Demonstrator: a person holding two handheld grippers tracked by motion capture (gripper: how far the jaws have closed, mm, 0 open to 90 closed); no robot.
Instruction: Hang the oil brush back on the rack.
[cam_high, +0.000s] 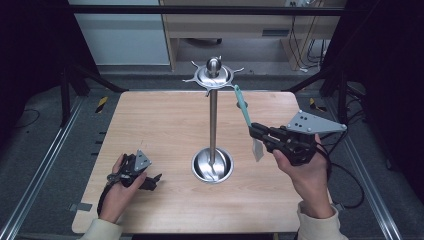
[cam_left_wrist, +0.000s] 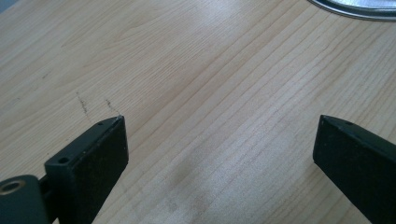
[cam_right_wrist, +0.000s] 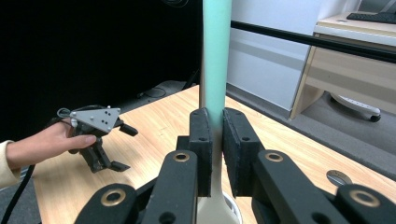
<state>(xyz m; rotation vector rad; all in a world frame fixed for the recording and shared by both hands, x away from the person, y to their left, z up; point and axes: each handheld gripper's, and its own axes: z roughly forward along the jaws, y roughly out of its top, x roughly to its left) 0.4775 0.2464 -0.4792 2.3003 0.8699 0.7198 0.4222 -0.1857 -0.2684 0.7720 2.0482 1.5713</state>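
Observation:
My right gripper (cam_high: 255, 131) is shut on a spatula (cam_high: 244, 111) with a teal handle and a pale blade (cam_high: 257, 149), held upright above the table right of the stand. In the right gripper view the teal handle (cam_right_wrist: 215, 56) rises straight up between the two black pads (cam_right_wrist: 201, 140). A metal stand (cam_high: 213, 112) with a round base (cam_high: 212, 165) and a hooked top disc (cam_high: 213, 75) rises at the table's middle. My left gripper (cam_high: 150, 181) rests low at the front left with its jaws open over bare wood (cam_left_wrist: 219, 140); it also appears far off (cam_right_wrist: 109, 149) in the right gripper view.
The wooden table (cam_high: 160, 125) has a round hole plate (cam_high: 241, 104) near its far edge. The stand base's rim (cam_left_wrist: 355, 7) shows at the top right of the left gripper view. Black frame bars and a desk (cam_high: 235, 25) stand beyond the table.

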